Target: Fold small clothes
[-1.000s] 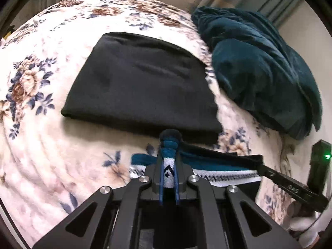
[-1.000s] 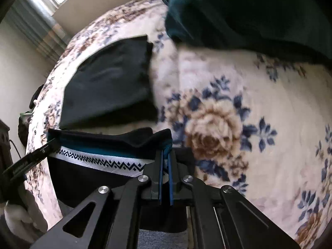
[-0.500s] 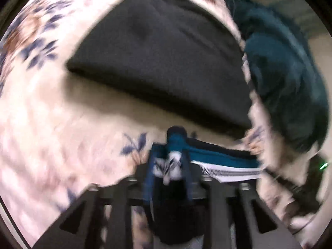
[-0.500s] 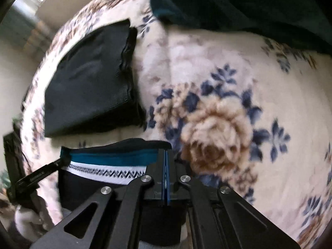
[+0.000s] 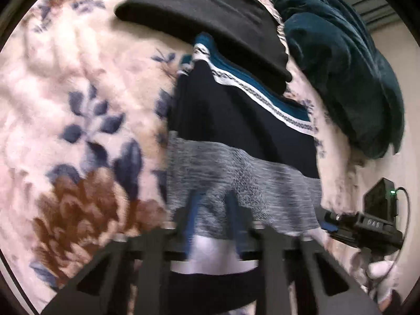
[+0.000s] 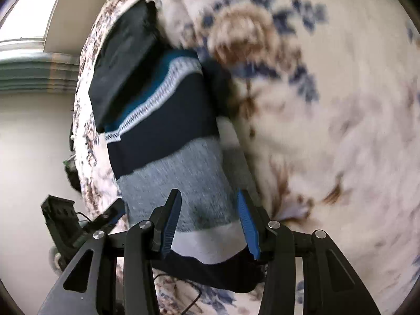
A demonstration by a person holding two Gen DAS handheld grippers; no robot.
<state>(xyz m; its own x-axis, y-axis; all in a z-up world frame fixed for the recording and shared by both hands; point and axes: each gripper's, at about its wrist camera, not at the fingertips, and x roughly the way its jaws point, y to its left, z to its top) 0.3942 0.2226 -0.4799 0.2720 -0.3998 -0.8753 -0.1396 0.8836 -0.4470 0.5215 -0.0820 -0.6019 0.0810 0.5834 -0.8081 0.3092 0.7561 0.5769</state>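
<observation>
Comparing against a second earlier, both grippers had let go of the striped garment (image 6: 168, 120): the right gripper (image 6: 210, 220) stood with jaws just opened, clear of the cloth. The left gripper (image 5: 212, 218) appeared released though blurred. The garment lay flat on the floral blanket (image 5: 65, 105), its far edge at twelve o'clock touching the folded black garment (image 5: 210, 23), so this fold was judged laid down.

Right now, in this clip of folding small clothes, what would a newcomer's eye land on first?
First, the striped garment, banded teal, white-patterned, navy, grey and white, lying flat on the flowered blanket in front of both cameras. Just beyond it, with the striped garment's far edge overlapping it, lies a folded black cloth, with a heap of teal fabric to its right. The right gripper has its blue-padded fingers spread apart over the garment's near end.
</observation>
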